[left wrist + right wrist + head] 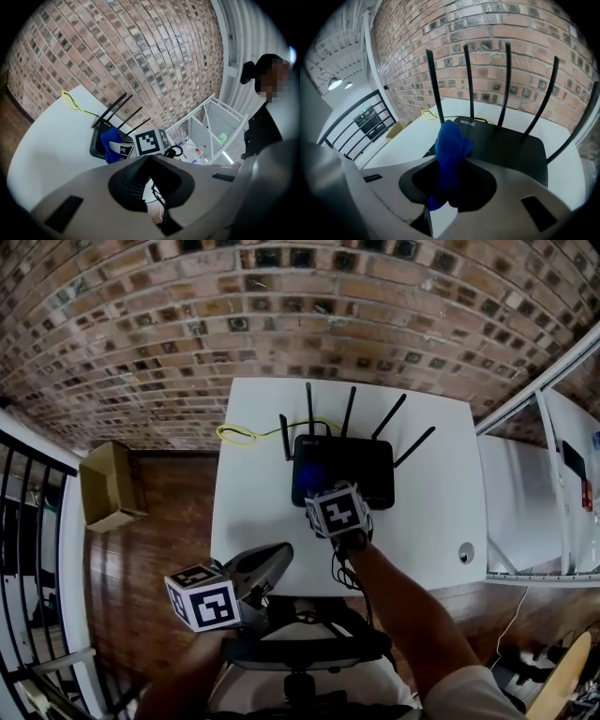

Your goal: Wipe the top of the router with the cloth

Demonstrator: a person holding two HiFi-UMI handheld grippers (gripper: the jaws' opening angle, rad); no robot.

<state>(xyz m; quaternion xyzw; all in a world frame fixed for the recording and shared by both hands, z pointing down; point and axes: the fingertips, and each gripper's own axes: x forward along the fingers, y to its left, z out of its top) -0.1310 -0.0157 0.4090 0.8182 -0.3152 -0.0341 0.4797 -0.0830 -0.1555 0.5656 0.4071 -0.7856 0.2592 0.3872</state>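
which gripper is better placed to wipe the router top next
Right. The right gripper is shut on the blue cloth at the router; the left gripper is empty, back by the table edge.

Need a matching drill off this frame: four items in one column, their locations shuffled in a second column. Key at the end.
Things:
A. router
B. cloth
C. yellow cable
D. cardboard box

Places:
1. on the wooden floor, left of the table
2. lying on the table behind the router's antennas
3. clamped in the right gripper
4. standing mid-table, antennas up

Pairs: A-4, B-3, C-2, D-1
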